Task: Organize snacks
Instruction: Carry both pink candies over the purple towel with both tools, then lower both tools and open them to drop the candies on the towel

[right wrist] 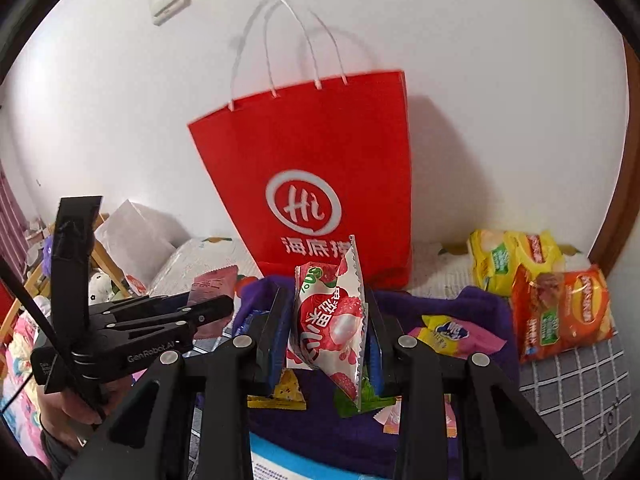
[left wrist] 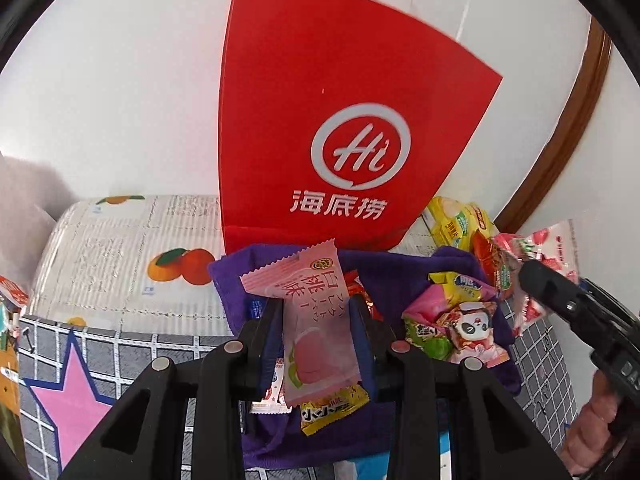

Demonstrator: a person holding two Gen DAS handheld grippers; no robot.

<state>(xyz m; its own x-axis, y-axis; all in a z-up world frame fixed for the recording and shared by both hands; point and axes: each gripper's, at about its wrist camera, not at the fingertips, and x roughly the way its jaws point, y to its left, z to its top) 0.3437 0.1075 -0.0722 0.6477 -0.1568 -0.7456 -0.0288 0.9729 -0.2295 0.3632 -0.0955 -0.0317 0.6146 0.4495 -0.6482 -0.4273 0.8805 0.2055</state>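
Above the bag [right wrist: 316,168], only right view shows handles [right wrist: 280,40]

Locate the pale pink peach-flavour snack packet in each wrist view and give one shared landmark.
Left wrist: pale pink peach-flavour snack packet, centre, clamped in the left gripper.
Right wrist: its top edge shows left of centre, above that gripper.
Shared landmark: the red paper bag against the wall.

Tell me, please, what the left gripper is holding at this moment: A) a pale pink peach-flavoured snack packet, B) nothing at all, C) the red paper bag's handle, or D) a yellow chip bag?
A: the left gripper is shut on the pale pink peach packet, which stands upright between its fingers in front of the red paper bag.
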